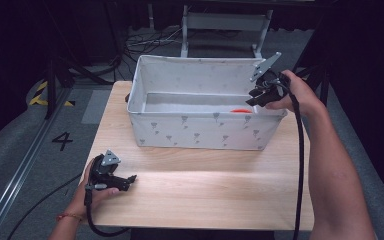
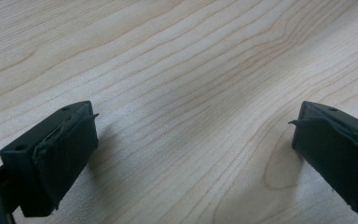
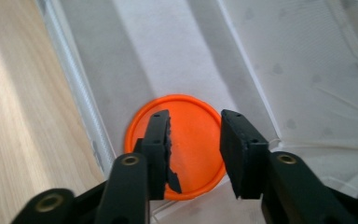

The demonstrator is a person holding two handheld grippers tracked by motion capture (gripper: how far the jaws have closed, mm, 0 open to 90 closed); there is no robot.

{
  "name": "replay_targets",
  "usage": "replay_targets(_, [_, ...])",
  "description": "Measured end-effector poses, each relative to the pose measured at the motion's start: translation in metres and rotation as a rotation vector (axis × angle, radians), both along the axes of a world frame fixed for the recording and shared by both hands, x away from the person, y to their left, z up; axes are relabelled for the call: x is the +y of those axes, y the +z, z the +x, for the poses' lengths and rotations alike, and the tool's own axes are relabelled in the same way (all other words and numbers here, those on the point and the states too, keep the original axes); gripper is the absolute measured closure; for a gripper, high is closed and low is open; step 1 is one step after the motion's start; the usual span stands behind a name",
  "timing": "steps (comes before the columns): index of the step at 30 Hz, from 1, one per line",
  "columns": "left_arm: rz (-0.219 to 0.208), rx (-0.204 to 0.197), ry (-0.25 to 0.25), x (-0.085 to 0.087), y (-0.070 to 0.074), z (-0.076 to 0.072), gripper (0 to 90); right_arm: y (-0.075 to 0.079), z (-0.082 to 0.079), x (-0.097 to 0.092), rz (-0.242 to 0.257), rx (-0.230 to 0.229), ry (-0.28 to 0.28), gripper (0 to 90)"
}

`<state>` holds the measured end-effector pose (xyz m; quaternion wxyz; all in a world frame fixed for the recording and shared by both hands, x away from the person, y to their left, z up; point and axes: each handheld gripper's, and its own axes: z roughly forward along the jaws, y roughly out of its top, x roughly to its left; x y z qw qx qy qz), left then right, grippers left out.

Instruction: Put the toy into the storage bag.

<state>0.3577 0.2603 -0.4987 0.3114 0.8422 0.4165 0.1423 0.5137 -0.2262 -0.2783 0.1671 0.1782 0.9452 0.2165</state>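
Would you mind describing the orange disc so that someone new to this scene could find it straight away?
On the wooden table stands a white fabric bin printed with small grey motifs. Look inside it, on the floor at the corner nearest the person's right hand-held gripper, whose open jaws hang just above it. The orange disc lies flat there, round, and is the bin's one bright item.

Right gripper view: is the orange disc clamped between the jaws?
No: the orange disc lies flat on the fabric bin's floor, with the right hand-held gripper open above it.

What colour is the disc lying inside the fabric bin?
Orange disc; clearest in the right gripper view.
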Motion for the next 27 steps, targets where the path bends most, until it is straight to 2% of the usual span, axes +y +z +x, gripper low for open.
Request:
replay_targets(6, [0.000, 0.000, 0.000, 0.000, 0.000, 0.000, 0.5, 0.003, -0.013, -0.004, 0.075, -0.034, -0.053, 50.4])
replay_targets(8, [0.000, 0.000, 0.000, 0.000, 0.000, 0.000, 0.5, 0.003, -0.017, -0.005, 0.093, -0.050, -0.076, 42.0])
replay_targets(12, [0.000, 0.000, 0.000, 0.000, 0.000, 0.000, 0.5, 0.001, -0.023, -0.010, 0.137, -0.095, -0.154, 30.4])
replay_targets(17, [0.000, 0.000, 0.000, 0.000, 0.000, 0.000, 0.5, 0.001, -0.030, -0.017, 0.180, -0.136, -0.200, 26.7])
replay_targets(18, [0.000, 0.000, 0.000, 0.000, 0.000, 0.000, 0.5, 0.001, -0.034, -0.021, 0.201, -0.145, -0.214, 24.2])
replay_targets(23, [0.000, 0.000, 0.000, 0.000, 0.000, 0.000, 0.5, 0.002, -0.043, -0.027, 0.194, -0.178, -0.253, 21.9])
replay_targets(27, [0.000, 0.000, 0.000, 0.000, 0.000, 0.000, 0.5, 0.002, -0.051, -0.029, 0.199, -0.186, -0.245, 20.4])
